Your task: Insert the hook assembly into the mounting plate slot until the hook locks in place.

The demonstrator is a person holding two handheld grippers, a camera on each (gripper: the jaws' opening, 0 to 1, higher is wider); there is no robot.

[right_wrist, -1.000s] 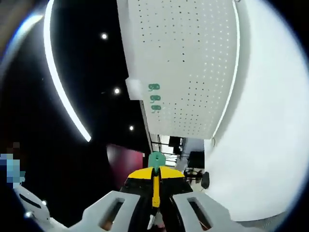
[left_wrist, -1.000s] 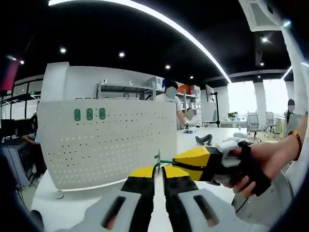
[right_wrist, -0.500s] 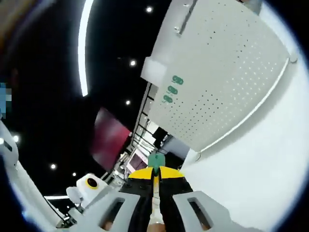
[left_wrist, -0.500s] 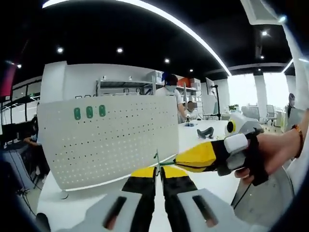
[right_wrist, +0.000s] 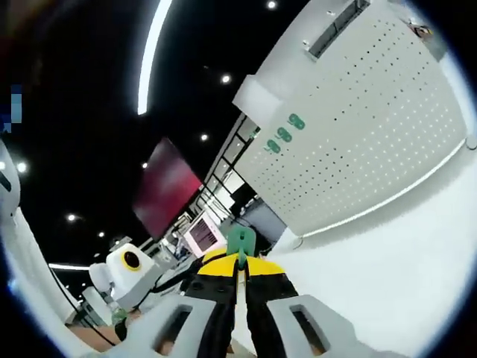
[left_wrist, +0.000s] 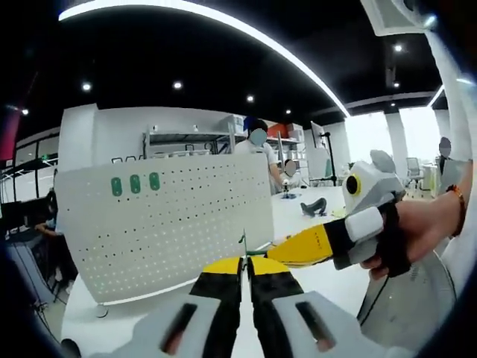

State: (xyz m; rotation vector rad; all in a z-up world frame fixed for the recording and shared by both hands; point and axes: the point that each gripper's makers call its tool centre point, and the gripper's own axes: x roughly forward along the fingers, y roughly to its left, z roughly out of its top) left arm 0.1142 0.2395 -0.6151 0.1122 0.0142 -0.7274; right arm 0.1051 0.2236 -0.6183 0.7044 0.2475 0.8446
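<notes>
White table (right_wrist: 387, 276), upright pegboard (left_wrist: 171, 216)

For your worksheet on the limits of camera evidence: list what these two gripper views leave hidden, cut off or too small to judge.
- Green hook, right gripper view: lower part hidden between the right gripper fingers.
- Same hook, left gripper view: a thin sliver at the left gripper; which fingers pinch it is unclear.
- Pegboard, left gripper view: holes too small to pick out a slot.
- Pegboard, right gripper view: top corner cut off by the edge.
</notes>
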